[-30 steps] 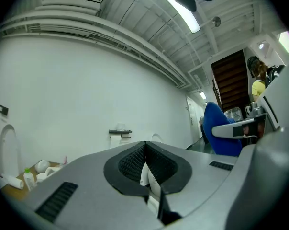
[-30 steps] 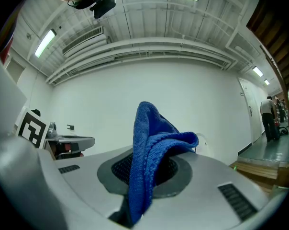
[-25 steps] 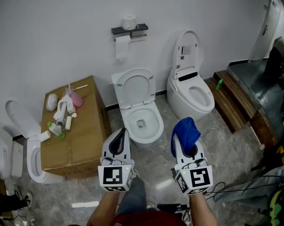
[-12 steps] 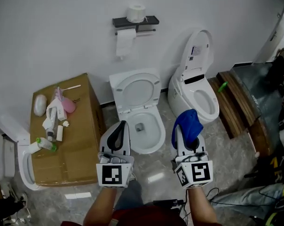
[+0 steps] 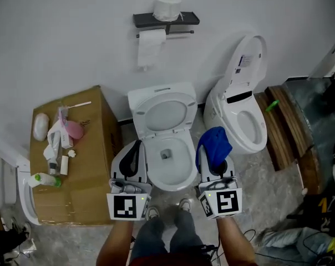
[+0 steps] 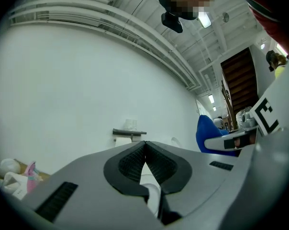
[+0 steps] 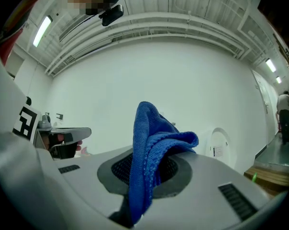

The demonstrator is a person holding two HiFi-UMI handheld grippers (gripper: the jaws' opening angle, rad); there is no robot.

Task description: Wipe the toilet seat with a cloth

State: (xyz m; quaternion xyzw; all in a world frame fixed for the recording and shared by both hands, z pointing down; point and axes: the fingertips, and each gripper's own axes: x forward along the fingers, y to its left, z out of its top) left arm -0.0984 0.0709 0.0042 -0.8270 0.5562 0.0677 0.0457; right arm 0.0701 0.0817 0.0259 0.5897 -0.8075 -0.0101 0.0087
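- The blue cloth point(image 5: 213, 142) is pinched in my right tongs point(image 5: 214, 165). It bunches up over the tips, and a fold hangs down between the jaws.
- From above, the cloth sits at the right edge of the middle toilet's bowl, held up in the air and not on the toilet seat point(image 5: 168, 183).
- The seat lies down on the bowl, with the lid point(image 5: 163, 112) tipped up behind it.
- My left tongs point(image 5: 135, 147) are pressed together with nothing between them. They are at the bowl's left edge, so the bowl lies between my two tongs.
- Both tongs point toward the white wall point(image 5: 62, 37).
- A cardboard box point(image 5: 95, 165) stands just left of the toilet, with bottles and a pink thing point(image 5: 74, 129) on top.
- On the wall above the toilet is a dark shelf point(image 5: 184, 20) carrying a paper roll point(image 5: 167, 7), with a strip of paper point(image 5: 148, 49) hanging below.
- A second toilet point(image 5: 245, 126) stands to the right, its lid up.
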